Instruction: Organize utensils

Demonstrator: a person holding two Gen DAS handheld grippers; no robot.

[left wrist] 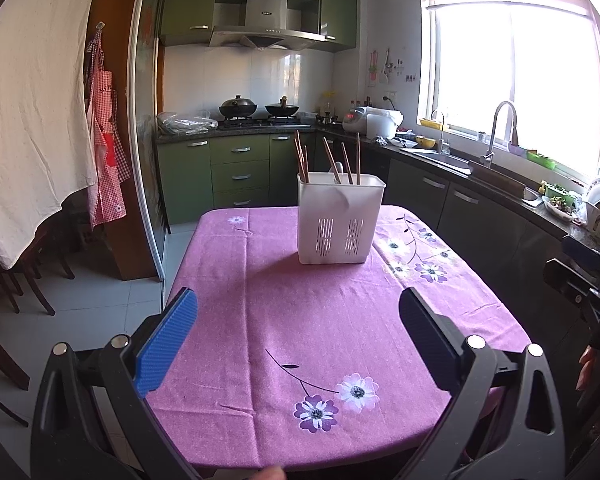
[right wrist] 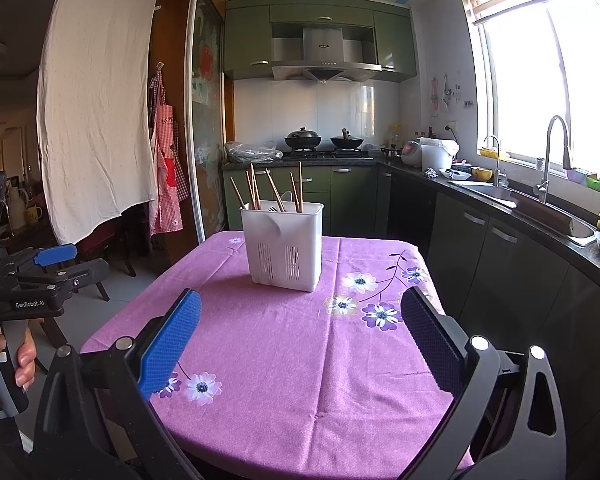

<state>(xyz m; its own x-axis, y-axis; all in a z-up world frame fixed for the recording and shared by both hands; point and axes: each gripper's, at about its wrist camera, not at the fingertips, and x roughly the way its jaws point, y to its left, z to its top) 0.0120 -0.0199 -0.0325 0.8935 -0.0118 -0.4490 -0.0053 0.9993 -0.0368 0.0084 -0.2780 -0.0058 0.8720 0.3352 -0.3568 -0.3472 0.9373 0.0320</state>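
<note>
Utensil holder (left wrist: 340, 220) upright on table (left wrist: 260, 320), beyond both grippers' spread fingers (left wrist: 168, 344)

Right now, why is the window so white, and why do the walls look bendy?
In both wrist views, daylight through the window overexposes it to white, with a pinkish flare at the top right corner. The fisheye lens bows straight edges near the frame borders, like the sliding door frame in the right wrist view. In the left wrist view, the white utensil holder casts a shadow leftward across the purple tablecloth.
</note>
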